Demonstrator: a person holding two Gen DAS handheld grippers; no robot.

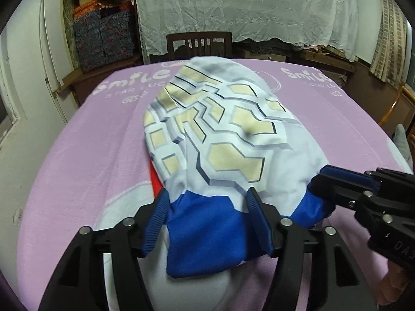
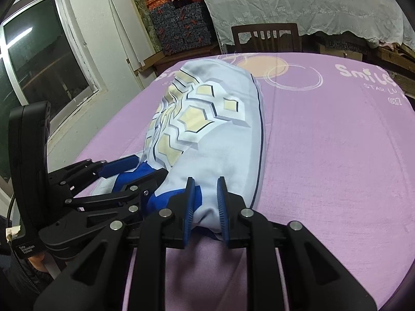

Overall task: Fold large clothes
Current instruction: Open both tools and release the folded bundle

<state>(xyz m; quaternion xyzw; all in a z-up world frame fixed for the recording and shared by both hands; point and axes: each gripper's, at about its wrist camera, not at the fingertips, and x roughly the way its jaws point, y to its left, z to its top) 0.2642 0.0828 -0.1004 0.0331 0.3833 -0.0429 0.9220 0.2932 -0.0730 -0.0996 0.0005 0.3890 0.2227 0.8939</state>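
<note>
Garment (image 1: 220, 129), pale blue with cream hexagon print and a royal-blue hem, lies bunched lengthwise down the middle of a desk draped in a lilac sheet (image 1: 77, 155). Left of the garment stands a white wall with a dark window (image 2: 39, 64). At the garment's near end, the left tongs (image 1: 207, 207) straddle the blue hem, their ribbed pads pressing the cloth from both sides. Just right of them, the right tongs (image 2: 206, 202) pinch the pale corner of that same end. Beyond the garment's far end sits a wooden chair (image 1: 199, 42).
</note>
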